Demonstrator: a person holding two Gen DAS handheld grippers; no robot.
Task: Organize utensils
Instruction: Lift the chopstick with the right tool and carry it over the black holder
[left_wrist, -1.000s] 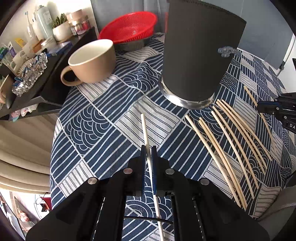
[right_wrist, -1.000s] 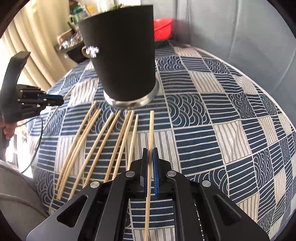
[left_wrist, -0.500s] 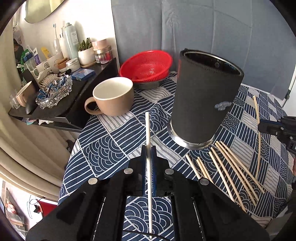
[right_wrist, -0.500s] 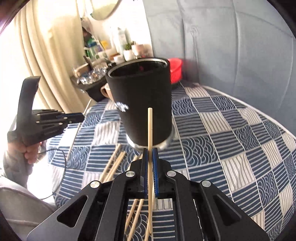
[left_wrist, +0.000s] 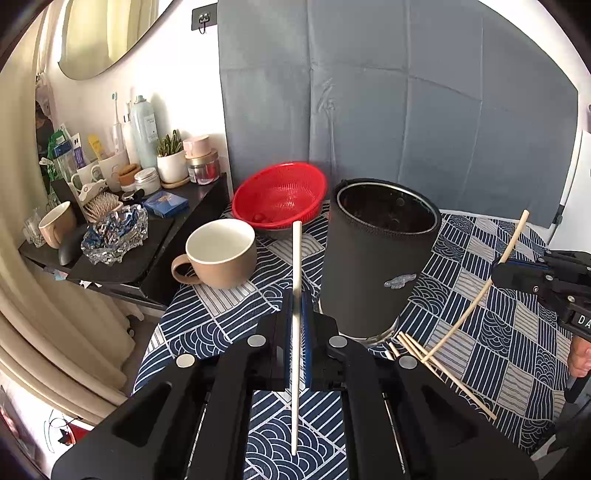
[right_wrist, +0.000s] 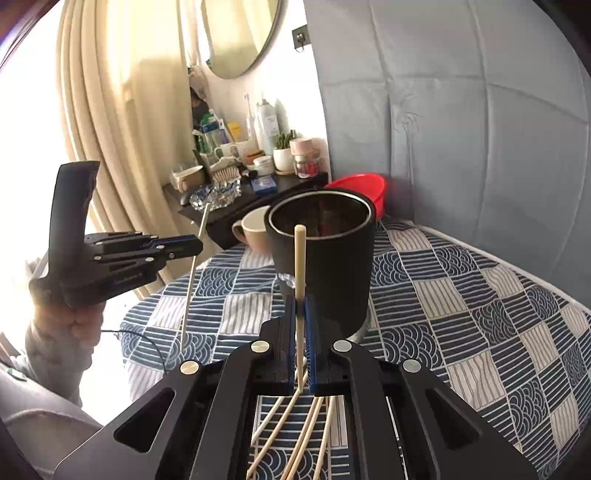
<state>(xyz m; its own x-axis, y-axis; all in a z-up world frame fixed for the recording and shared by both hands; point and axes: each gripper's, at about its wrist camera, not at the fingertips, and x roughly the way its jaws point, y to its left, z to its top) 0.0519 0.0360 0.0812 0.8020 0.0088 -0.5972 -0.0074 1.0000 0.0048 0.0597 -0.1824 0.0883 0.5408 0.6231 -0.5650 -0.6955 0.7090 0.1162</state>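
Both tongs clamp one chopstick each: left gripper (left_wrist: 297, 332) pinches a pale stick (left_wrist: 296, 266), right gripper (right_wrist: 301, 332) a tan stick (right_wrist: 300, 258). Black holder cup (right_wrist: 321, 266) stands just ahead of both, mouth open. More sticks (right_wrist: 291, 435) lie below the right tongs on the cloth. Tip each stick steeper, aim inside the rim, release w/ tip well in; go one at a time so the grippers don't collide.

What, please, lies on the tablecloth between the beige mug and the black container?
Nothing: in the left wrist view only bare patterned tablecloth shows between the beige mug and the black container, though the stick held up in the left claw crosses it.
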